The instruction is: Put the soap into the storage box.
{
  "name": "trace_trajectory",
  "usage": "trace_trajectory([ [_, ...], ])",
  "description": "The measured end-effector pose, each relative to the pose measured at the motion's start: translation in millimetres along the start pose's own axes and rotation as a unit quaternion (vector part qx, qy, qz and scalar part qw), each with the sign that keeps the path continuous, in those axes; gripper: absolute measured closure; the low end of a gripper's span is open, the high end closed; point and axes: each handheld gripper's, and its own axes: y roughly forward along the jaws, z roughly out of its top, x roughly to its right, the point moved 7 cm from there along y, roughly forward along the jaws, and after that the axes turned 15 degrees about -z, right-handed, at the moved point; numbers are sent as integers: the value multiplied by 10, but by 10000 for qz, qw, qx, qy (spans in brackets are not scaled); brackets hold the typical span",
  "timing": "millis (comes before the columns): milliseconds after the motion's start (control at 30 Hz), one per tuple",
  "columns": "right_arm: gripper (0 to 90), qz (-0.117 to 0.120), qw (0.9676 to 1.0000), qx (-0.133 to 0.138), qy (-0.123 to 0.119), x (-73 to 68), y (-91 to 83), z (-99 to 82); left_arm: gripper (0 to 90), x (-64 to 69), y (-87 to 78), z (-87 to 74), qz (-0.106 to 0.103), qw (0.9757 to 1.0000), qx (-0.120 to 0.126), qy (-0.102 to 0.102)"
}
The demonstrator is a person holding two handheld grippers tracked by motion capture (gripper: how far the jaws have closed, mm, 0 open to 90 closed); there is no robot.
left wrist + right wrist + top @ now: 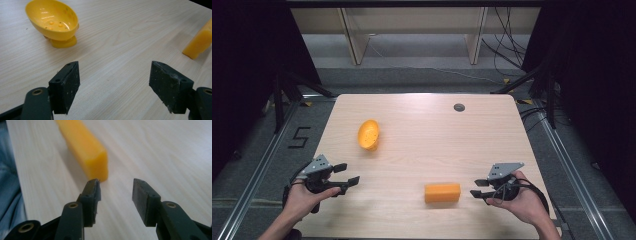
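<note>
Nearest, the left gripper [346, 181] and right gripper [479, 188] rest low over the wooden table [422, 150], each held in a hand, jaws parted and empty. Just beside the right gripper lies an orange block [442, 192]. Farther off, left of centre, sits a tilted yellow bowl [369, 135].

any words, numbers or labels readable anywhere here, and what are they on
"5": marked in black on the grey floor, left of the wooden table.
No text or label shows on the yellow bowl, the orange block or either hand-held gripper.
</note>
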Motion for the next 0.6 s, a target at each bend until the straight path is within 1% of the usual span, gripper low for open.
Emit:
trace_trajectory([
  [33, 578, 4, 9999, -89, -121, -20, 6, -6, 241, -2, 3, -2, 2, 10000, -7, 5],
  [67, 580, -58, 9979, -377, -519, -56, -18, -3, 243, -3, 1, -7, 0, 10000, -62, -2],
  [100, 581, -65, 9962, -522, -696, -54, -32, -4, 243, -5, 1, -8, -7, 10000, -83, 11],
  [133, 588, -111, 9922, -616, -1080, -51, -35, 13, 245, -5, 3, -6, -1, 10000, -75, 20],
  [167, 590, -125, 9885, -763, -1296, -54, -51, 30, 244, -1, 4, -3, 10, 10000, -41, 40],
  [200, 576, -93, 9857, -1067, -1302, -87, -84, 23, 245, 0, 0, -10, -12, 9999, -96, 50],
  [233, 576, -93, 9857, -1067, -1302, -87, -84, 23, 245, 0, 0, -10, -12, 9999, -96, 50],
  [267, 580, -70, 9808, -1244, -1498, -104, -94, 32, 245, 3, 2, -12, -1, 9999, -90, 57],
  [300, 562, -40, 9713, -1386, -1932, -105, -80, 88, 245, 6, 2, -13, -14, 9999, -98, 79],
  [333, 563, 24, 9669, -1519, -2048, -115, -78, 108, 245, 9, 4, -12, -13, 9999, -98, 99],
  [367, 563, 24, 9669, -1519, -2048, -115, -78, 108, 245, 9, 4, -12, -13, 9999, -98, 99],
  [400, 560, 82, 9643, -1569, -2131, -128, -65, 138, 245, 8, 3, -14, -16, 9998, -131, 130],
  [433, 546, 99, 9624, -1653, -2153, -142, -57, 177, 245, 9, 2, -15, -5, 9998, -146, 131],
  [467, 534, 192, 9606, -1662, -2217, -149, -37, 202, 245, 12, 4, -16, -10, 9998, -146, 133],
  [500, 493, 304, 9552, -1799, -2330, -181, -11, 249, 245, 23, 15, -14, -32, 9999, -104, 120],
  [533, 493, 304, 9552, -1799, -2330, -181, -11, 249, 245, 23, 15, -14, -32, 9999, -104, 120],
  [567, 483, 351, 9512, -2024, -2301, -214, -1, 295, 245, 18, 8, -20, -10, 9998, -153, 151],
  [600, 472, 424, 9488, -1932, -2463, -219, 32, 342, 245, 18, 7, -20, -2, 9998, -152, 148],
])
